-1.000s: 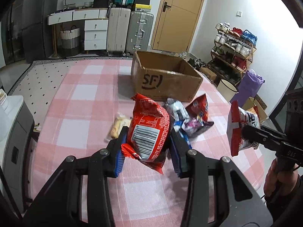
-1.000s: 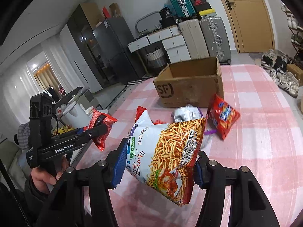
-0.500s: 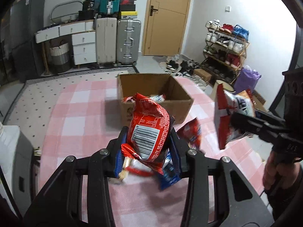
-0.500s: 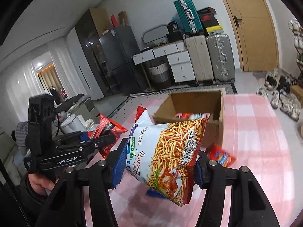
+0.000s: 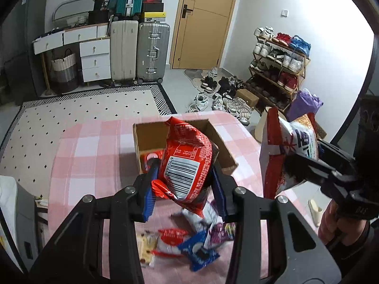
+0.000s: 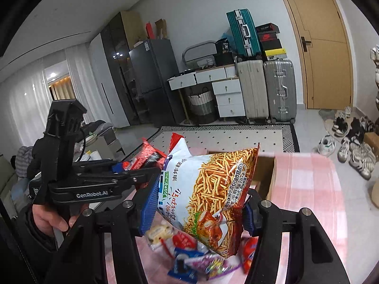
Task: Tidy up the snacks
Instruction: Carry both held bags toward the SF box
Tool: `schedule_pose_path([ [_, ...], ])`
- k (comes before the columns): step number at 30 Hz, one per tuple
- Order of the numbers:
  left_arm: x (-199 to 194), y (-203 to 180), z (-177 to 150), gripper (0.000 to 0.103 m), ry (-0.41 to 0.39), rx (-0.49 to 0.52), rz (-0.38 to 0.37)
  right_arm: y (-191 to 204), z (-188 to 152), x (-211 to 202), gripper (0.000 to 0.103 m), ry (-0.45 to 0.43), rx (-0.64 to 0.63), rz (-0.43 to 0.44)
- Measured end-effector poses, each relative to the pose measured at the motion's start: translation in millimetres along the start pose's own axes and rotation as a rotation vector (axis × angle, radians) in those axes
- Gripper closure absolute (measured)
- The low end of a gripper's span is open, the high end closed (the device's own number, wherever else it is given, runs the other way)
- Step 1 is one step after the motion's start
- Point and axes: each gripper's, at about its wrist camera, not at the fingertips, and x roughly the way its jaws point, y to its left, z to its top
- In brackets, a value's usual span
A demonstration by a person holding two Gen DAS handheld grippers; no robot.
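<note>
Snacks partly sorted: left gripper (image 5: 183, 184) jaws clamp a red bag (image 5: 187, 161) mid-frame above the box (image 5: 151, 137); right gripper (image 6: 197, 209) grips a fries bag (image 6: 210, 194). Several packets (image 5: 189, 243) wait on the table (image 5: 90, 146), lower center.

A lived-in home, shoe rack (image 5: 279, 68) by the door (image 5: 203, 21), suitcases (image 5: 139, 49), fridge (image 6: 154, 80), drawers (image 5: 94, 59), rug (image 5: 83, 108)

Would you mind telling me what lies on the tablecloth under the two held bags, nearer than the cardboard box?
A loose pile of small snack packets, a blue one among them, lies nearer than the cardboard box; both wrist views show it.
</note>
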Motion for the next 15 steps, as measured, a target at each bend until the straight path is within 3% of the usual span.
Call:
schedule_pose_path([
  [8, 42, 12, 52, 0.065, -0.002, -0.011, 0.026, -16, 36, 35, 0.044, -0.013, -0.013, -0.02],
  [15, 109, 15, 58, 0.065, 0.067, -0.012, 0.014, -31, 40, 75, 0.044, 0.035, -0.037, -0.049],
])
